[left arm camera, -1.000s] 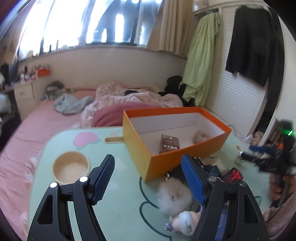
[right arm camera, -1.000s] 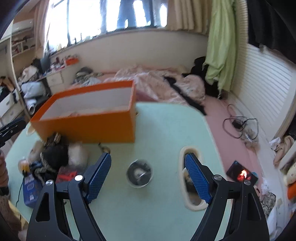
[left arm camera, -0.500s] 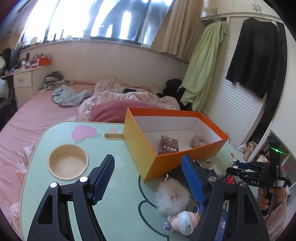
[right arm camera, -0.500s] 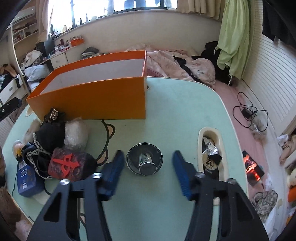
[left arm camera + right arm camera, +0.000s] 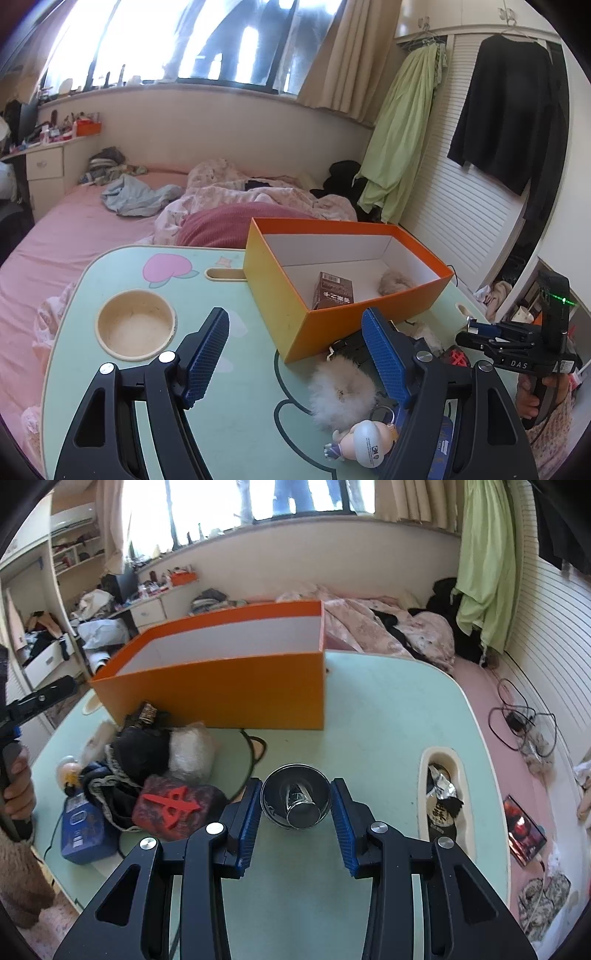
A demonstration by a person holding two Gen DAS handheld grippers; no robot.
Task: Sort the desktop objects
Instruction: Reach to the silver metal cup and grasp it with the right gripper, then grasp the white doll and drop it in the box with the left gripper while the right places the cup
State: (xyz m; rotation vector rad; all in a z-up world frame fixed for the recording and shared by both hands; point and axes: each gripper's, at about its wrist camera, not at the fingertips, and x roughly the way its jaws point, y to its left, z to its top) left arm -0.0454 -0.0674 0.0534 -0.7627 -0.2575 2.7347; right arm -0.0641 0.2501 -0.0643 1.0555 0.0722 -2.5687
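A round metal tin (image 5: pixel 295 797) stands on the pale green table (image 5: pixel 369 709). My right gripper (image 5: pixel 297 806) is closing around it, and its blue pads meet the tin's rim on both sides. An open orange box (image 5: pixel 221 690) stands behind, holding a small brown carton (image 5: pixel 334 295) and a beige fluffy ball (image 5: pixel 395 282). My left gripper (image 5: pixel 295 314) hovers open before the box's near corner with nothing between its fingers. A white pompom (image 5: pixel 341 391) and a small figurine (image 5: pixel 364 446) lie just below it.
Left of the tin lie a grey pouch with a red emblem (image 5: pixel 173 801), a black bundle (image 5: pixel 140 751), a white fluffy ball (image 5: pixel 192 749) and a blue box (image 5: pixel 81 827). The table has a round cup recess (image 5: pixel 135 325) and a slot with wrappers (image 5: pixel 443 797). A bed lies beyond.
My right gripper has tilted down towards the tin and its jaws have narrowed from wide apart to flanking the tin's rim. The left gripper has kept still and open.
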